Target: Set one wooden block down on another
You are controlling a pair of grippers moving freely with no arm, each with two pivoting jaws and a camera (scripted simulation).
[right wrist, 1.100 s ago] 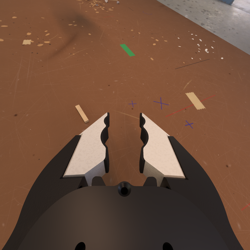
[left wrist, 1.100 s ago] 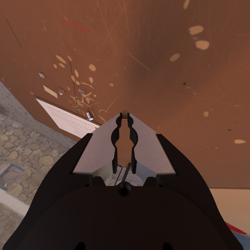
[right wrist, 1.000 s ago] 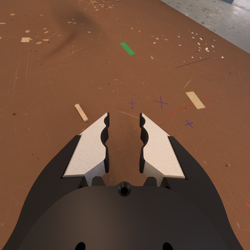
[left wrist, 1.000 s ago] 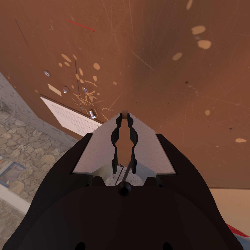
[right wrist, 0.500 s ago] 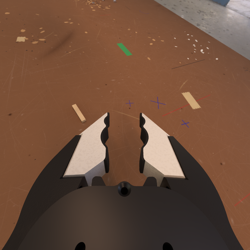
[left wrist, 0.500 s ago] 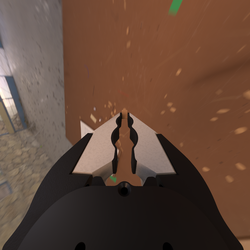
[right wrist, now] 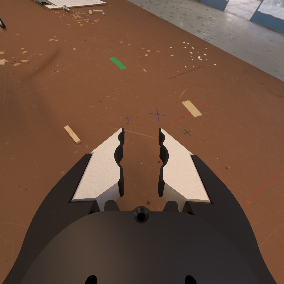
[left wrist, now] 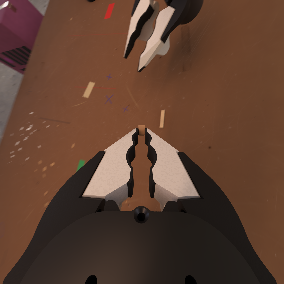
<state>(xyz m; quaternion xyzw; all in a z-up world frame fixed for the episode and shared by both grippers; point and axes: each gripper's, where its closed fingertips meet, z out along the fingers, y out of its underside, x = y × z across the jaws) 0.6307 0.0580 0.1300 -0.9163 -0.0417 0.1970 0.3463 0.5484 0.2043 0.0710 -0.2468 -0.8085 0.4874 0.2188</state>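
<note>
My left gripper is shut on a small light wooden block, whose end shows between the fingertips, held above the brown table. A second flat wooden block lies on the table just ahead and a little right of it; it also shows in the right wrist view, left of my right gripper. My right gripper is open and empty above the table. It shows in the left wrist view at the far top, pointing toward me.
Tape strips lie flat on the table: tan, green, red. Blue crosses and a red line are drawn on the table. A clipboard with bolts and nuts lies at the far end. A magenta box stands off the table's left edge.
My left gripper has swung round fast with its block, from facing the clipboard end to facing the lying block and the right gripper. The right gripper shifted slightly and stays open.
</note>
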